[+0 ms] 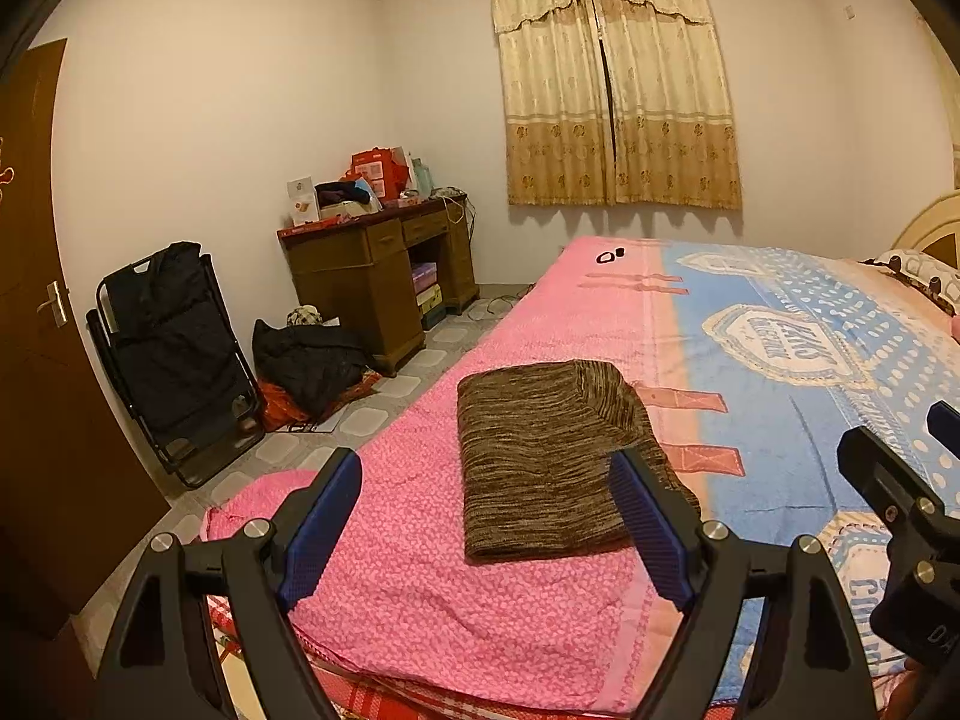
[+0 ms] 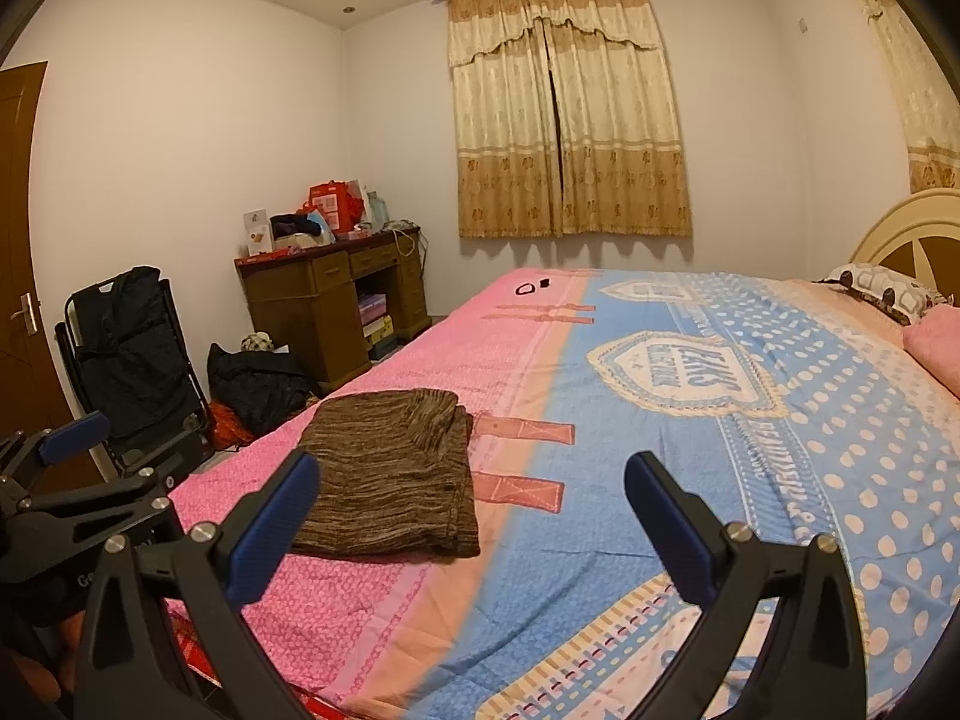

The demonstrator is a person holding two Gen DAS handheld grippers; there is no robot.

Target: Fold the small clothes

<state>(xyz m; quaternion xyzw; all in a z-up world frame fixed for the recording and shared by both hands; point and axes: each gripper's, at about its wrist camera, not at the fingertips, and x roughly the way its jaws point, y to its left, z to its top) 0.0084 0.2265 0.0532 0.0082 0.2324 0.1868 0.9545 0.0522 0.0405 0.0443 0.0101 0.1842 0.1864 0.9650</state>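
A brown striped knitted garment [image 1: 540, 456] lies folded into a neat rectangle on the pink part of the bedspread [image 1: 420, 600]. It also shows in the right wrist view [image 2: 390, 474]. My left gripper [image 1: 486, 516] is open and empty, held just above the near edge of the garment, fingers either side of it. My right gripper [image 2: 471, 522] is open and empty, to the right of the garment over the pink and blue bedspread [image 2: 600, 570]. The right gripper shows at the right edge of the left wrist view [image 1: 900, 480], and the left gripper at the left edge of the right wrist view [image 2: 72, 438].
The bed's left edge drops to a tiled floor [image 1: 384, 402]. A wooden desk [image 1: 384, 276] with clutter stands by the far wall, a folded black chair [image 1: 174, 354] and a dark bag [image 1: 306, 360] beside it. Pillows [image 2: 888, 294] and the headboard [image 2: 912, 228] lie far right. Small black items [image 2: 531, 287] lie on the bed's far end.
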